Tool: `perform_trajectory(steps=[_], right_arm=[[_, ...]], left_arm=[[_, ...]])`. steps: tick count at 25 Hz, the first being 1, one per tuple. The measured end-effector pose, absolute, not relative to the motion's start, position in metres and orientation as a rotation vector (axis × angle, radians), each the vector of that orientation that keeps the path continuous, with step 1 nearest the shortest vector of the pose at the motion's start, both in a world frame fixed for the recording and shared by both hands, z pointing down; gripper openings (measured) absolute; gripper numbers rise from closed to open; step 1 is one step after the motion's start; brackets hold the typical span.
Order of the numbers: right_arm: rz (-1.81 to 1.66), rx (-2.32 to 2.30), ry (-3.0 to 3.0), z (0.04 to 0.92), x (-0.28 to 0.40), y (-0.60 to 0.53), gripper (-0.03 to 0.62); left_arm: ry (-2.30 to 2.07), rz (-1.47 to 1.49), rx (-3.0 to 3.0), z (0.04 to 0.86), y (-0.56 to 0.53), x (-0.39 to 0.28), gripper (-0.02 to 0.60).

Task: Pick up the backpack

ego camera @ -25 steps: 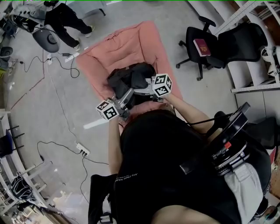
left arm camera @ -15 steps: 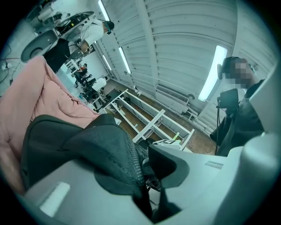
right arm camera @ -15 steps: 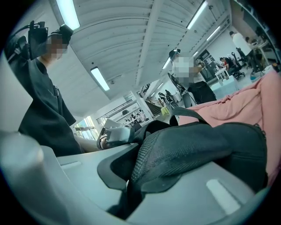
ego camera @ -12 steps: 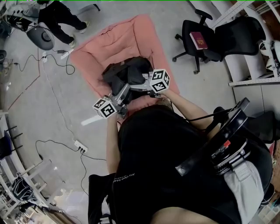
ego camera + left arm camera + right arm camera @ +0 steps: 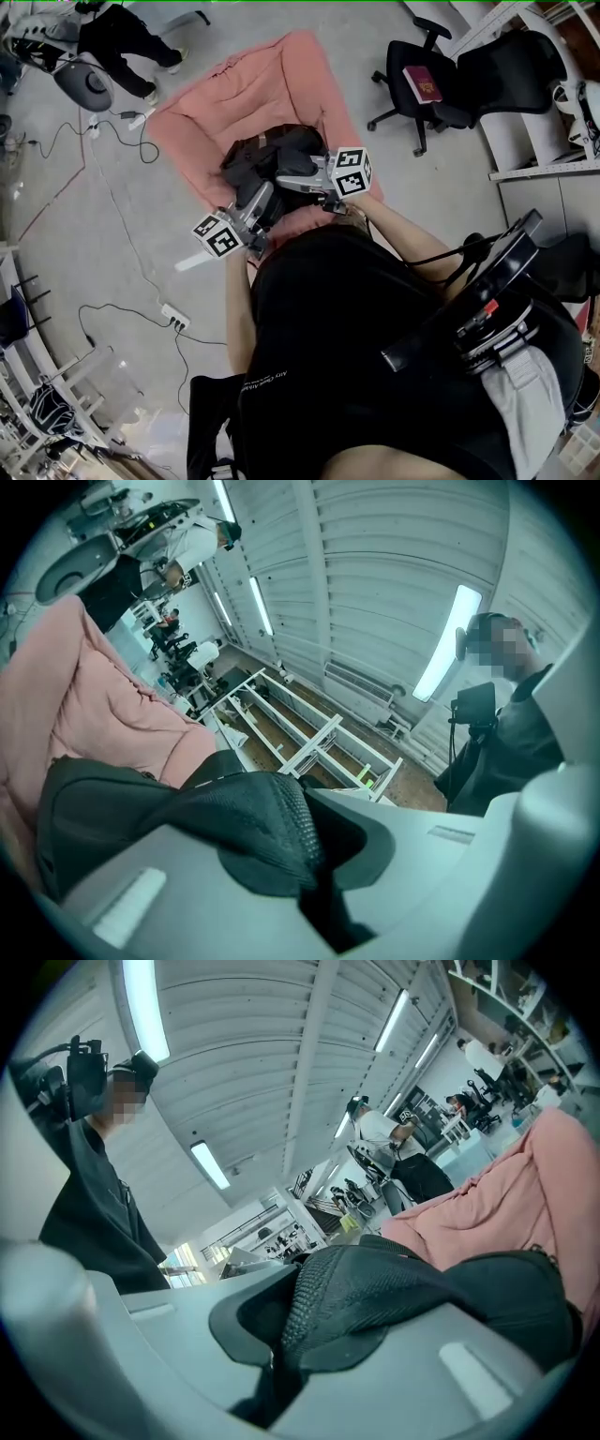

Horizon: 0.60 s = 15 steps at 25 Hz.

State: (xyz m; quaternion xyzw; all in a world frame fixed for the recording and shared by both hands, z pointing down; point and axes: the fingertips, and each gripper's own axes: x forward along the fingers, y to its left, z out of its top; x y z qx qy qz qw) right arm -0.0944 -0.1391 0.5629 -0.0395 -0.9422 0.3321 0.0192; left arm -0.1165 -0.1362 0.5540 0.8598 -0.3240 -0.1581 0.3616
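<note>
The backpack point(image 5: 277, 157) lies on a pink cushion point(image 5: 246, 89) on the floor point(image 5: 112, 234), at 12 o'clock from the operator and at the 5 o'clock end of the cushion. It is black, slumped and creased, so treat it as a soft body with no rigid frame: it will sag and swing when raised, and any contents (none visible) will shift to its lowest point. Weight cannot be judged from its outline; assume a moderate load. The left gripper point(image 5: 255, 204) reaches in from 7 o'clock. Its jaws have just been closing and now pinch a padded mesh strap point(image 5: 267, 832), which bulges between the pads. The right gripper point(image 5: 292, 180) reaches in from 3 o'clock, its jaws likewise clamped on a fold of mesh padding point(image 5: 352, 1312). Whether both hold one strap or two cannot be told. The woven mesh is coarse and compressible and should resist slipping, which makes the padded straps the correct hold; smooth shell fabric would slide out of the pads. Raise both grippers evenly to keep the load shared. An office chair point(image 5: 441, 89) stands well apart at 2 o'clock and does not obstruct the lift.
</note>
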Motion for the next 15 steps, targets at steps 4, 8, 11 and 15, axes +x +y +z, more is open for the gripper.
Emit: perform_trajectory(steps=[4,8,11,15], right_arm=[[1.034,-0.111,-2.95,0.554,-0.083,-0.138,0.04],[1.098,-0.04,-3.009,0.541,-0.068,-0.148,0.041],[1.095,-0.037,-3.025,0.533,-0.072,-0.151,0.04],[1.066,-0.065,-3.042,0.518,-0.079,-0.149,0.04]], left_arm=[[-0.858,-0.482,2.207,0.545,-0.137,-0.112,0.018],[-0.847,-0.513,2.209,0.54,-0.14,-0.103,0.018],[-0.872,-0.506,2.22,0.535,-0.141,-0.111,0.018],[-0.915,-0.545,2.225,0.52,-0.142,-0.127,0.018]])
